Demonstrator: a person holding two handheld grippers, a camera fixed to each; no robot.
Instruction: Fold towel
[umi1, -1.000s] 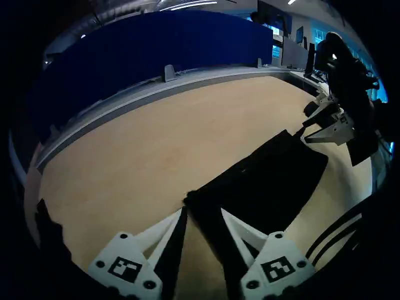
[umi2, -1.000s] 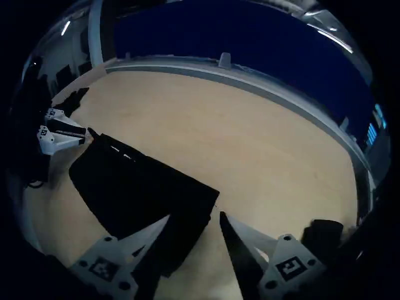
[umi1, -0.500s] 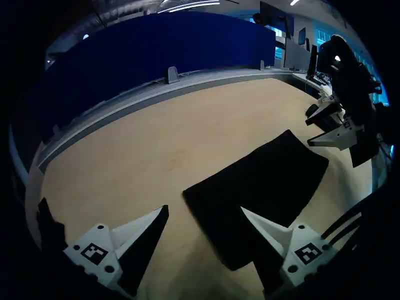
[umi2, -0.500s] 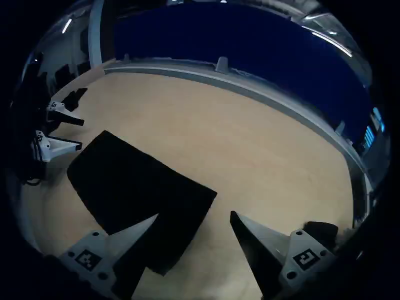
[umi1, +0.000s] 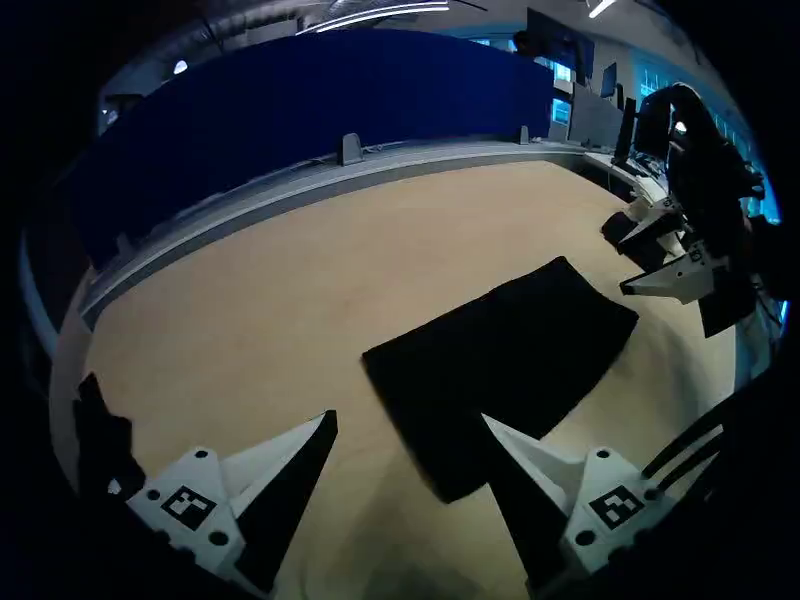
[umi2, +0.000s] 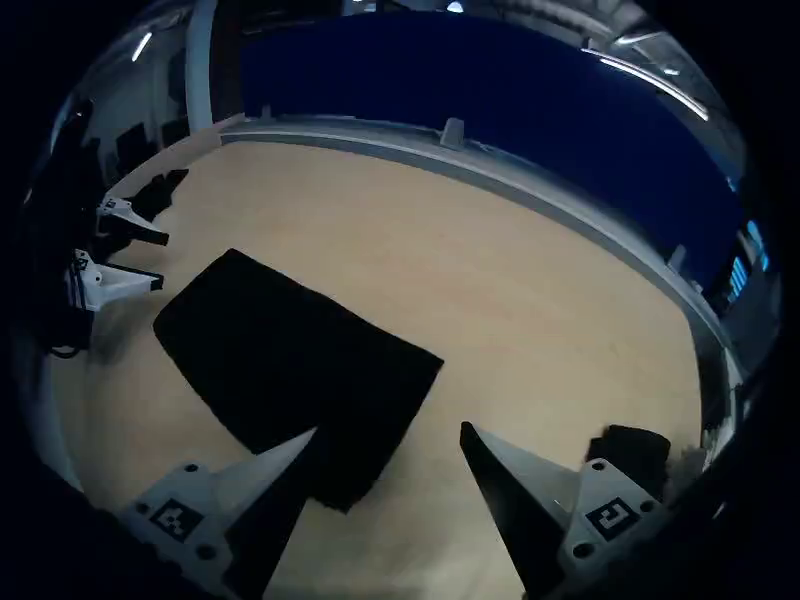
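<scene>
A dark folded towel (umi1: 500, 350) lies flat on the light wooden table (umi1: 300, 270). In the left gripper view my left gripper (umi1: 408, 428) stands open just above and short of the towel's near corner, nothing between its fingers. The right gripper (umi1: 650, 240) appears far off at the towel's other end, open, held by a person in dark clothing. In the right gripper view the towel (umi2: 295, 365) lies ahead and left of my open right gripper (umi2: 388, 440), and the left gripper (umi2: 145, 255) sits open beyond the towel's far corner.
A blue partition (umi1: 300, 110) and a grey rail (umi1: 330, 185) run along the table's far edge. A small dark object (umi2: 630, 450) lies by the right gripper's right finger. Bare wood (umi2: 520, 290) stretches beyond the towel.
Both grippers let go of the towel's corners and opened wide, then drew back a little. The towel now lies flat and looks slightly farther away.
</scene>
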